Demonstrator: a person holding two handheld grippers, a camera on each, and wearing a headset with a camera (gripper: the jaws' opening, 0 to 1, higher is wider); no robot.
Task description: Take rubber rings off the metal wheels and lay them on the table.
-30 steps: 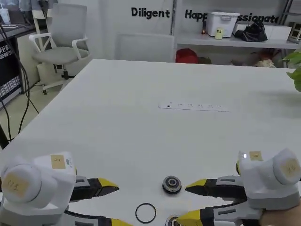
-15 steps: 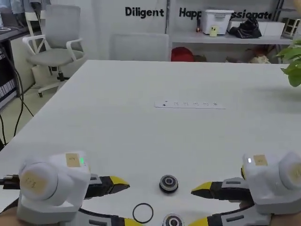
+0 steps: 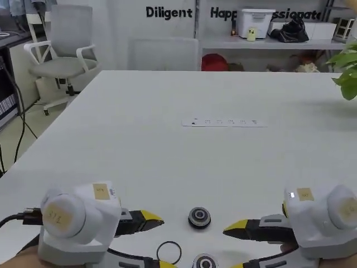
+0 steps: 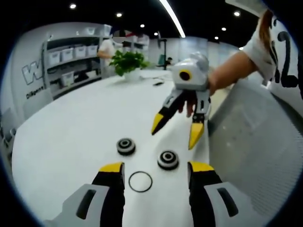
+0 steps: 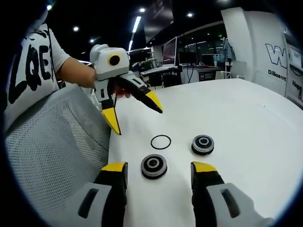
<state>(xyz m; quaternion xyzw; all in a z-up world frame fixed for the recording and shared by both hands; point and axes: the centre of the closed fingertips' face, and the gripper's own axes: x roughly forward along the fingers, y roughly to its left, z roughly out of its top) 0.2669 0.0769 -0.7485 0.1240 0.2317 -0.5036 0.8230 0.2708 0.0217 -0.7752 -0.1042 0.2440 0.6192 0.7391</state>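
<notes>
Recording one loose rubber ring lying flat on the white table, opening facing up, close to the person's edge. Recording a far metal wheel just beyond the ring and a near metal wheel just beside it, both resting flat, axles pointing up, dark bands circling their rims. Finding the left gripper and right gripper hovering either side, tips pointing inward, jaws spread wide, gripping nothing.
</notes>
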